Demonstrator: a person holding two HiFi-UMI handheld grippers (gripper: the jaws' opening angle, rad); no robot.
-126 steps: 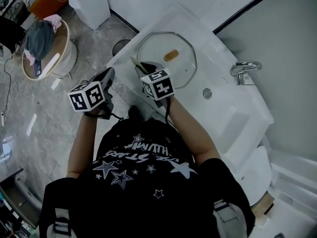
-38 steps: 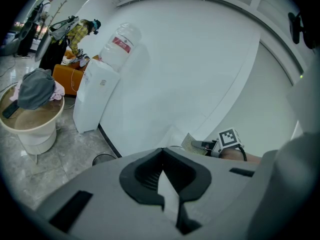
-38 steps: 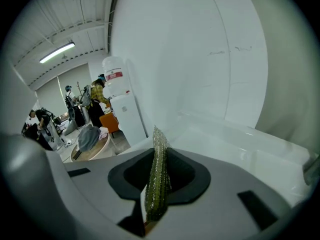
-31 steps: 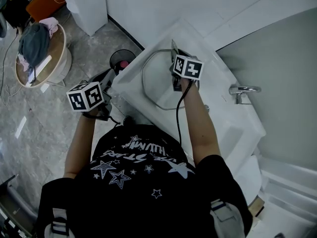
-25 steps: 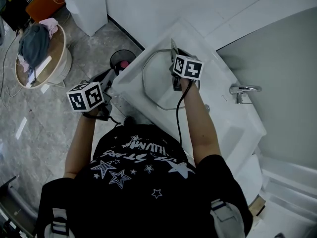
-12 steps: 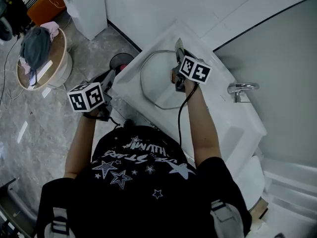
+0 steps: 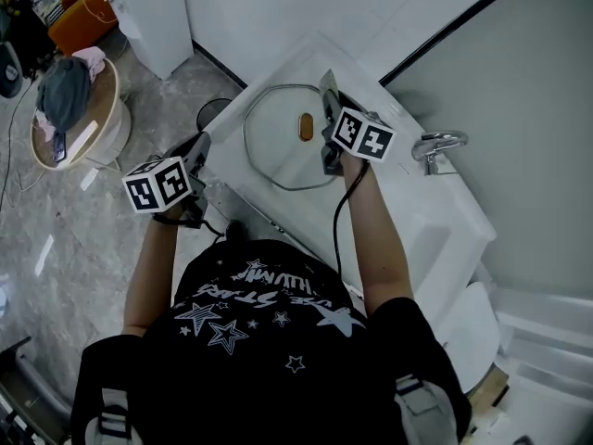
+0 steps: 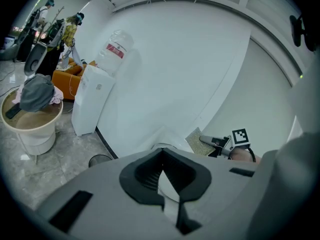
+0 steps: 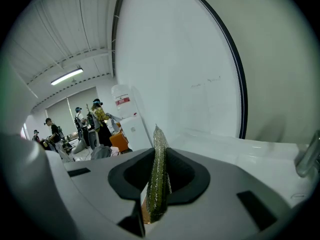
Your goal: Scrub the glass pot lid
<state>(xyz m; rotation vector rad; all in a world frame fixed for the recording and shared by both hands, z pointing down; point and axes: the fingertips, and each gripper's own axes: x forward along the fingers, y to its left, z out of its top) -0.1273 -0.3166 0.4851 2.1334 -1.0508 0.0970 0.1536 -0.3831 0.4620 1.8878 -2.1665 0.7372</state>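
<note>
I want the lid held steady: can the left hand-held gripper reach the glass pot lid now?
Probably yes: the left hand-held gripper hangs close beside the glass pot lid, with nothing standing between them.

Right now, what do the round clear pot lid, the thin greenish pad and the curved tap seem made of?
The round clear pot lid: likely glass; the white basin shows through it, inside a shiny metal-looking rim.
The thin greenish pad: woven glittery mesh, probably a scouring cloth.
The curved tap: polished metal, perhaps chrome, by its bright sheen.
</note>
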